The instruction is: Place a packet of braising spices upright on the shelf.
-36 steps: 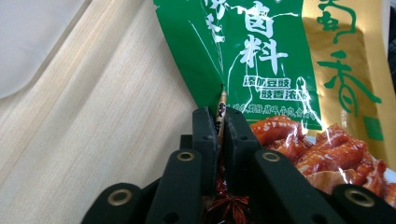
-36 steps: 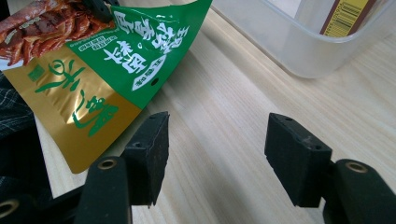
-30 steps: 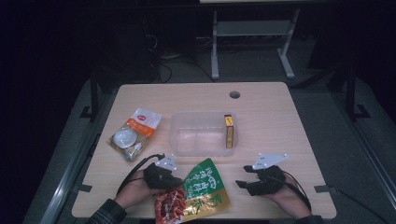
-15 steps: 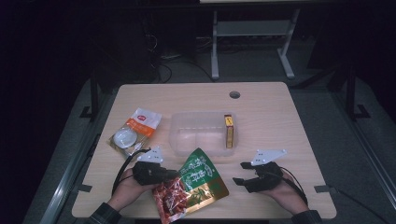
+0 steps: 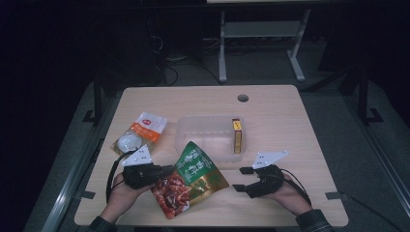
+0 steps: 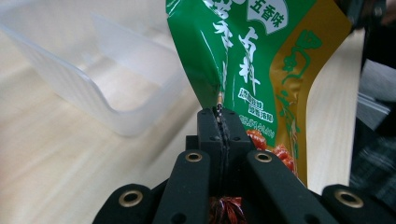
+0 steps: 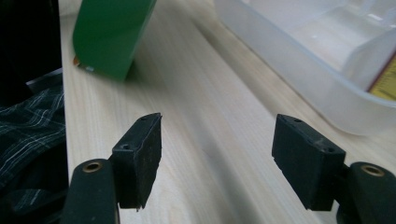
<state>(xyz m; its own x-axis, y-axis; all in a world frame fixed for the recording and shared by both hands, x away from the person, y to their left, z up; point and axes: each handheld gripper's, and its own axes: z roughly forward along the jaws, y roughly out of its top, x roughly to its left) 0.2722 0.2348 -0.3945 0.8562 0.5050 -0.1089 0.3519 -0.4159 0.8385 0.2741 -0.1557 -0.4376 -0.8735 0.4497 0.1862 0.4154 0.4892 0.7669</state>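
A: Item one, green-and-gold foil snack pouch [image 5: 191, 181]?
B: Clamped at its edge in the left gripper [image 5: 167, 170], jaws pressed tight; lifted off the pale wooden table [image 5: 290, 121] since a second before, tilted beside the clear plastic tray [image 5: 208, 126]. Tray likely next.
A: Right gripper [image 5: 244, 179]?
B: Jaws apart, empty, resting near the front edge.

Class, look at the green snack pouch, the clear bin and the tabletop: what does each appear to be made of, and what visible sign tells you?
Green snack pouch: probably glossy plastic or foil film; it creases and shines where the left gripper pinches it.
Clear bin: translucent, slightly frosted plastic; the table shows through its walls.
Tabletop: pale wood or wood-look laminate; grain lines, matte surface.
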